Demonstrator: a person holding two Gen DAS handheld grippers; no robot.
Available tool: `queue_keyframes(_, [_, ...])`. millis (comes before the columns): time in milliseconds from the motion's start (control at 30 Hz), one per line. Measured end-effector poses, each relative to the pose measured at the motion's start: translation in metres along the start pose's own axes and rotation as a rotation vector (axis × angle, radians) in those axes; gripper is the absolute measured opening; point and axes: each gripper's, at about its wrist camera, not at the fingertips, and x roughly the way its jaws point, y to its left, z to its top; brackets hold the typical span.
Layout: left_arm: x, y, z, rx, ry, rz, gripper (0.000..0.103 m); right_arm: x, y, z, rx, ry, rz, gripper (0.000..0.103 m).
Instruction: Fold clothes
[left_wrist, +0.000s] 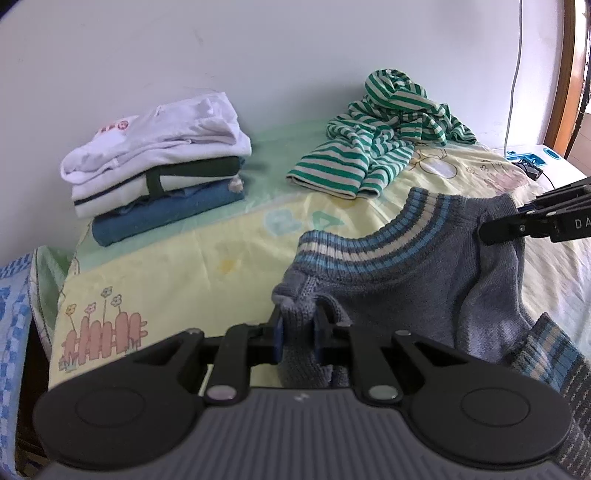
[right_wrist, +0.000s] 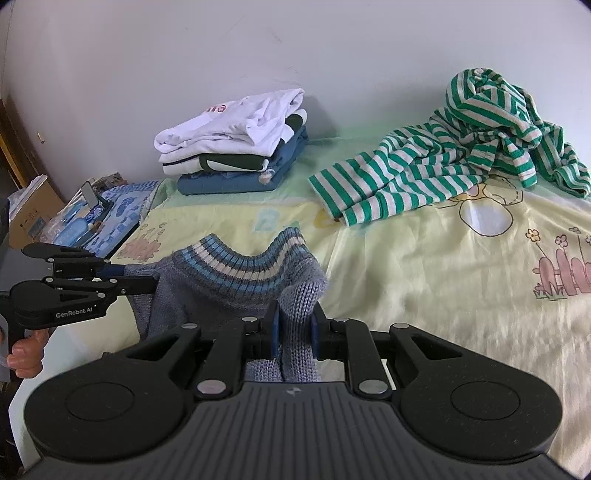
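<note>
Jaws of the left gripper (left_wrist: 298, 332) pinch one shoulder of the grey sweater (left_wrist: 413, 288); the right gripper (right_wrist: 294, 330) clamps the other, holding it above the bed (right_wrist: 424, 280). Only the right view shows a cluttered side shelf (right_wrist: 79, 221); the left shows a cable (left_wrist: 515, 74). Behind lie a folded stack (left_wrist: 159, 162) and striped garment (left_wrist: 376, 144).

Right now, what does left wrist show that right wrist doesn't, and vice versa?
Left wrist only: a white cable running down the wall, a blue item on a white surface at right, and the sweater's striped hem.

Right wrist only: a cardboard box, clutter beside the bed, and the person's hand under the left gripper.

Both: the grey sweater pinched by the left gripper and the right gripper, the folded stack, the striped green garment, and the yellow sheet.
</note>
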Motion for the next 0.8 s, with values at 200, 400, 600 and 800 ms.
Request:
queue_keyframes(200, [-0.006, -0.002, -0.001, 0.003, 0.002, 0.009, 0.011, -0.008, 0.006, -0.003, -0.006, -0.01, 0.008, 0.017])
queue_keyframes(400, [-0.014, -0.004, -0.002, 0.011, 0.0, 0.013, 0.011, -0.015, 0.009, -0.006, -0.005, -0.017, 0.01, 0.017])
queue_keyframes(600, [-0.024, -0.006, -0.009, 0.022, -0.009, 0.015, 0.011, -0.025, 0.015, -0.009, -0.02, -0.02, 0.016, 0.017])
queue_keyframes(800, [-0.033, -0.005, -0.016, 0.016, -0.017, 0.014, 0.011, -0.032, 0.019, -0.011, -0.026, -0.023, 0.013, 0.017])
